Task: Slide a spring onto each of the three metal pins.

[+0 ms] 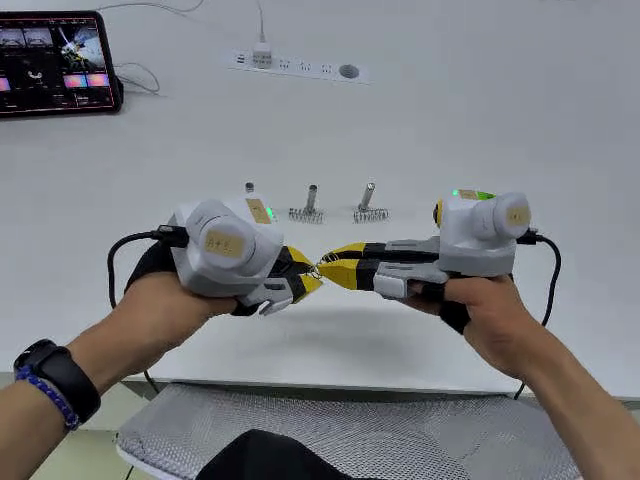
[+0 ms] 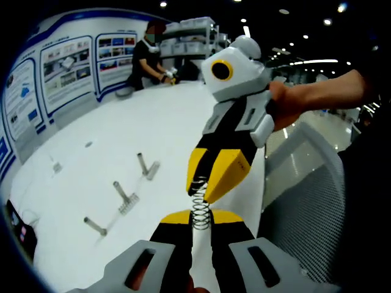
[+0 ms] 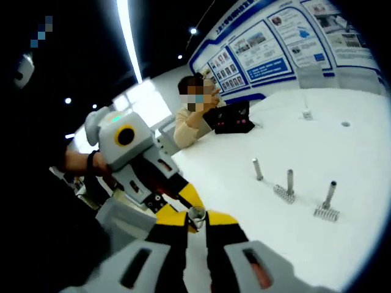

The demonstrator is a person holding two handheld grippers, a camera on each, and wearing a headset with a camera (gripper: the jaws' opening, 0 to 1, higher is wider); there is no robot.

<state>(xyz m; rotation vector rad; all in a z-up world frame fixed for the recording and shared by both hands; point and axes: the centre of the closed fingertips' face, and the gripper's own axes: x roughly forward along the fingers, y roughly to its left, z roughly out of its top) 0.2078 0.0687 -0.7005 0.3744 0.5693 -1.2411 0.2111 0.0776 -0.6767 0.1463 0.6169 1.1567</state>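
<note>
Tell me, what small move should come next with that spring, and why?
Probably one gripper lets go, so the other can carry the spring to the bare pin. The left gripper and right gripper both pinch it, while the middle pin and right pin show springs at their bases.

Lit tablet [image 1: 55,62] at table's [image 1: 450,130] far left; power strip [image 1: 298,66] near far edge.
</note>
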